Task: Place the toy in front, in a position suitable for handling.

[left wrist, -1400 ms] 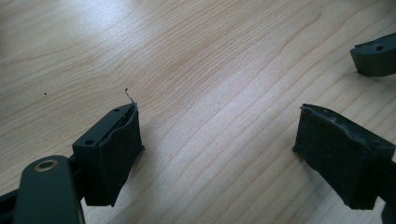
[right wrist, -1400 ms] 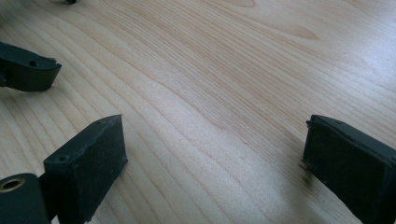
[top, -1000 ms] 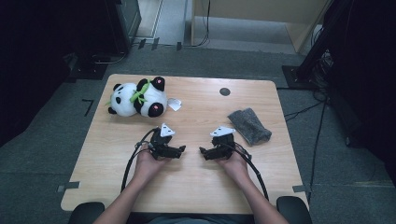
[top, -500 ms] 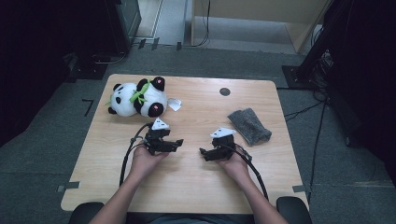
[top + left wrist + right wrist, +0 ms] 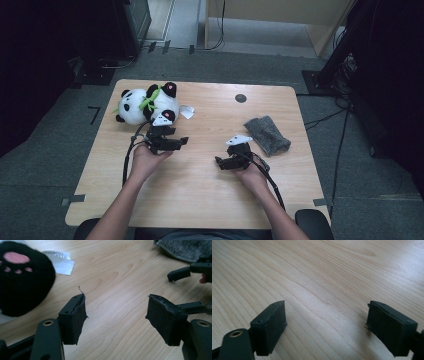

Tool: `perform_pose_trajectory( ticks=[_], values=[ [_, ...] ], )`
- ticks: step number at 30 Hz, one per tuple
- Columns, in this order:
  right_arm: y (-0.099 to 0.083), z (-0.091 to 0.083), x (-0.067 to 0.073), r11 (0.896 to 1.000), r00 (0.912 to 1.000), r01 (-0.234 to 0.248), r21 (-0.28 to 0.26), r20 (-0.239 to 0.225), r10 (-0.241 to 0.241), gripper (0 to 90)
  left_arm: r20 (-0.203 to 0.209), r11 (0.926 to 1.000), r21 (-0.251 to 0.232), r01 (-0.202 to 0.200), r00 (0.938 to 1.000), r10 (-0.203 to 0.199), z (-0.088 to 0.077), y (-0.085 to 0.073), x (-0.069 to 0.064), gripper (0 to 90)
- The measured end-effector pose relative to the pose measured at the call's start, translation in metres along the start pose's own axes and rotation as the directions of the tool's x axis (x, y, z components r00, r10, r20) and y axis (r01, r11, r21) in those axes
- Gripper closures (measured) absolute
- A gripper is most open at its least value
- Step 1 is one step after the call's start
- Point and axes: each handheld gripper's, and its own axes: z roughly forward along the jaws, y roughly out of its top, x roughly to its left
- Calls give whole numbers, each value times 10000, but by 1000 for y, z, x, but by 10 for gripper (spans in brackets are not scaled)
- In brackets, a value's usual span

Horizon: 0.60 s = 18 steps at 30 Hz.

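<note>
A black-and-white panda plush (image 5: 147,102) with a green bow lies on its side at the far left of the wooden table (image 5: 210,200). My left gripper (image 5: 180,142) sits just in front of it, jaws wide open and empty. In the left gripper view (image 5: 116,305) the panda's black foot with a pink pad (image 5: 22,277) is close on the left. My right gripper (image 5: 221,162) rests near the table's middle, pointing left. In the right gripper view (image 5: 327,312) its open jaws hang over bare wood. A grey cloth (image 5: 267,135) lies just right of it.
A white tag (image 5: 187,111) lies beside the panda; it is also seen as the paper tag (image 5: 60,261) in the left gripper view. A small black disc (image 5: 241,98) is set in the table's far side. The grey cloth (image 5: 182,248) and the right gripper's jaw (image 5: 178,273) appear farther off. Dark equipment surrounds the table.
My left gripper has moved away from me and to the left, closer to the panda. The right gripper has stayed almost still.
</note>
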Motion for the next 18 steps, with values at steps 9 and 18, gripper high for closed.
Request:
perform_pose_trajectory(
  ticks=[9, 18],
  values=[
    [4, -9, -3, 9990, 9995, -257, -368, -215, 249, 220, -314, 9994, -300, 172, 9993, -181, -14, 6, 21, 288],
    [6, -14, -2, 9980, 9988, -272, -575, -415, 248, 233, -433, 9993, -374, 6, 9991, -22, -25, 15, 37, 337]
  ],
)
